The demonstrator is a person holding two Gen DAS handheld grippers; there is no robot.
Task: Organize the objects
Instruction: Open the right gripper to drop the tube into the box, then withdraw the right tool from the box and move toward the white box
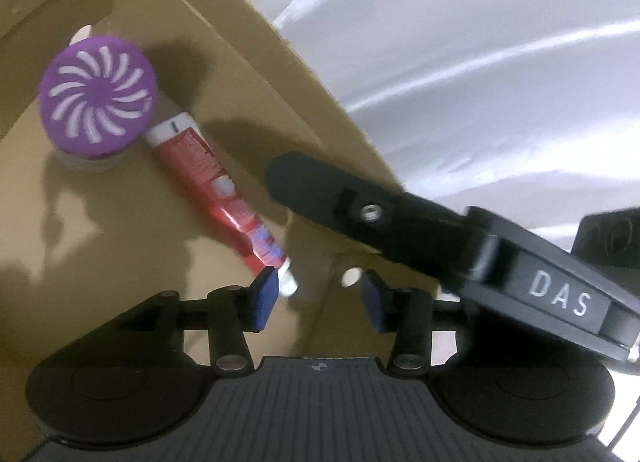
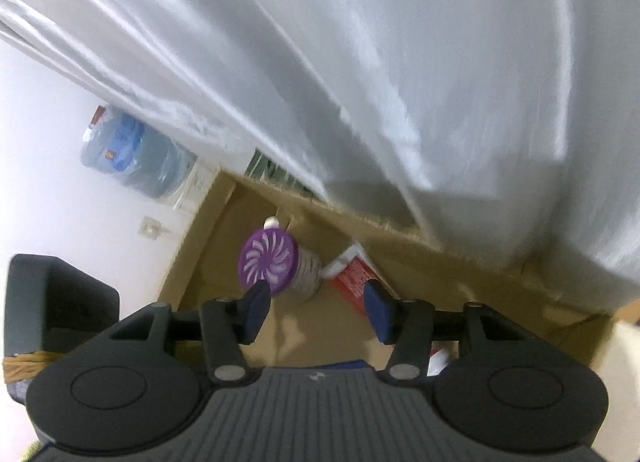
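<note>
A purple-lidded air freshener [image 1: 97,95] stands upright in an open cardboard box [image 1: 100,246]. A red toothpaste tube [image 1: 224,194] lies next to it on the box floor. My left gripper [image 1: 320,298] is open and empty above the tube's cap end. The other gripper's black body [image 1: 384,218], marked DAS, crosses the left wrist view at the right. In the right wrist view my right gripper [image 2: 316,312] is open and empty above the box [image 2: 280,334], with the air freshener [image 2: 267,258] and the tube [image 2: 352,276] just beyond its fingertips.
White plastic sheeting [image 1: 480,62] hangs beside the box and fills the upper right wrist view [image 2: 360,62]. A water jug [image 2: 132,158] stands against a white wall at the left. A black object [image 2: 52,302] sits at the lower left.
</note>
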